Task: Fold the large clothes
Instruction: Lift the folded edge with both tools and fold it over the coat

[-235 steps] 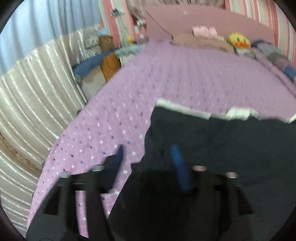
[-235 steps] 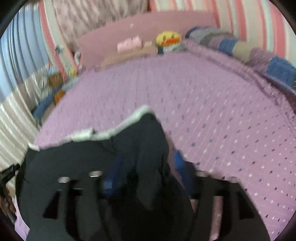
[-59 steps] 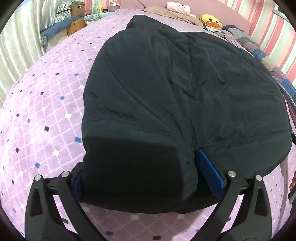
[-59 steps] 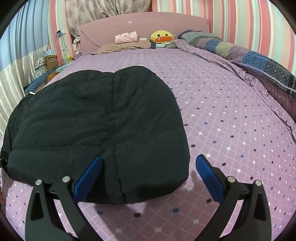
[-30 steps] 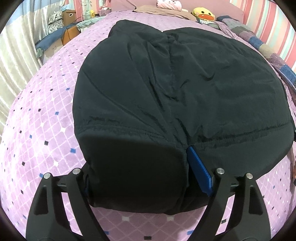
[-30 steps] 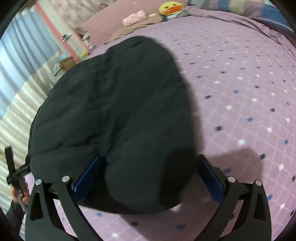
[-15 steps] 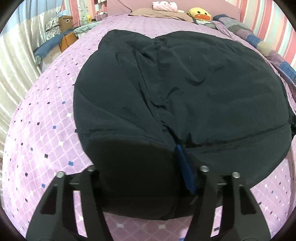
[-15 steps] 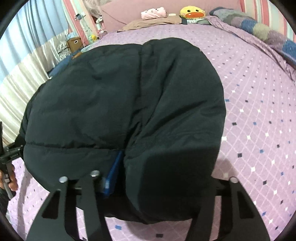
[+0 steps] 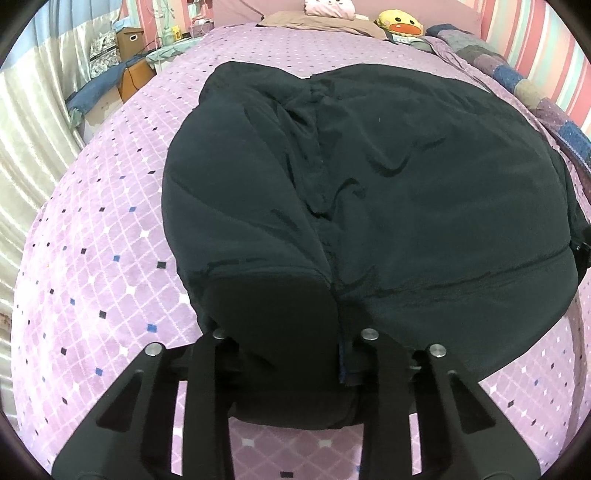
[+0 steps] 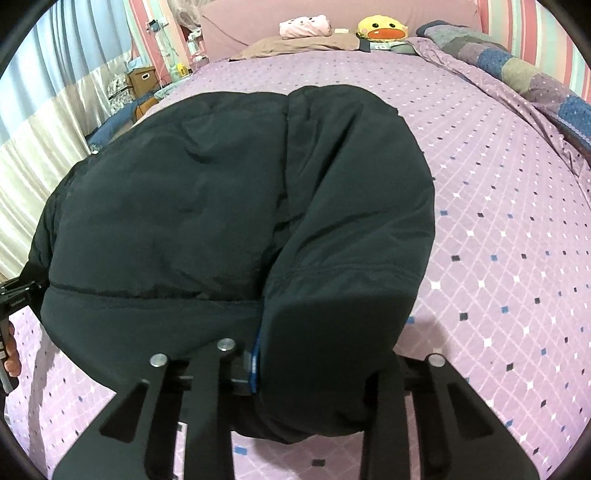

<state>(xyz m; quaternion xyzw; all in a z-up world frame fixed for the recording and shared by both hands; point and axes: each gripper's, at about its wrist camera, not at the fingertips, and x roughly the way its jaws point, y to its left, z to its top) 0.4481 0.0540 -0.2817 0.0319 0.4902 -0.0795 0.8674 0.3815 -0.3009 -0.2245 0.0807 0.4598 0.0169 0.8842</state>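
A large black padded jacket (image 9: 388, 177) lies spread on the purple patterned bed (image 9: 103, 229); it also fills the right wrist view (image 10: 207, 199). My left gripper (image 9: 291, 354) is shut on the jacket's near left corner, the cloth bunched between its jaws. My right gripper (image 10: 317, 362) is shut on the near right corner, with a blue pad showing beside the cloth. The jacket's near edge is lifted a little off the bed. The left gripper shows at the left edge of the right wrist view (image 10: 11, 295).
Pillows, a pink plush (image 10: 303, 26) and a yellow duck plush (image 10: 382, 27) lie at the headboard. A patchwork blanket (image 10: 517, 70) runs along the right side. Cardboard boxes (image 9: 127, 38) and clutter stand left of the bed by the curtain.
Both grippers were open around the jacket's near corners a second ago; they have closed on the cloth and lifted the near edge slightly.
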